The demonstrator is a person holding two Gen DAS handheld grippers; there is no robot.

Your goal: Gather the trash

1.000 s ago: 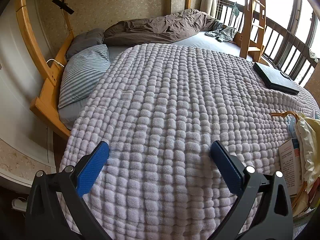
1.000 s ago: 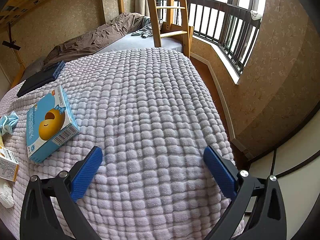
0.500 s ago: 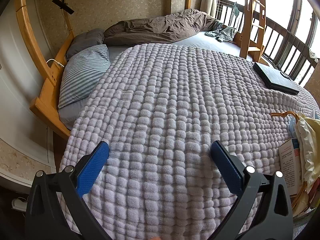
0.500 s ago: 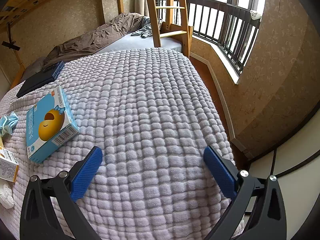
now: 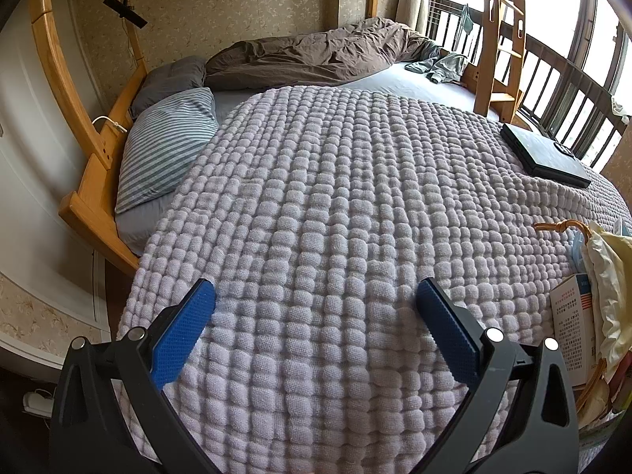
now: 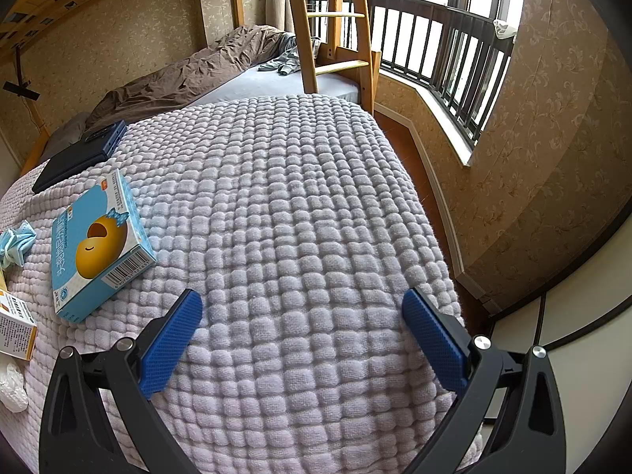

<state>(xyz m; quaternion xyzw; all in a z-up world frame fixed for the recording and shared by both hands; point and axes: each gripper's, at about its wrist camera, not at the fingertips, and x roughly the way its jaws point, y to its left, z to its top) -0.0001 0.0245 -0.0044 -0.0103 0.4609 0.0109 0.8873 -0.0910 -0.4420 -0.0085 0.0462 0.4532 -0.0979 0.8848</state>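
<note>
Trash [image 6: 94, 247] untouched — tools [image 6: 302, 302] wide apart

daylight from window [image 6: 430, 19] — blown out | sharp | fisheye-bent edges — dark corners

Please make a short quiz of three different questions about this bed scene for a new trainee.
1. True or false: the right gripper is holding the blue box.
2. What lies beside the blue box, towards the window: A) a dark flat case B) a cup C) a shoe?
3. Fill in: the left gripper is ____.

Key: 1 false; 2 A; 3 open.
</note>
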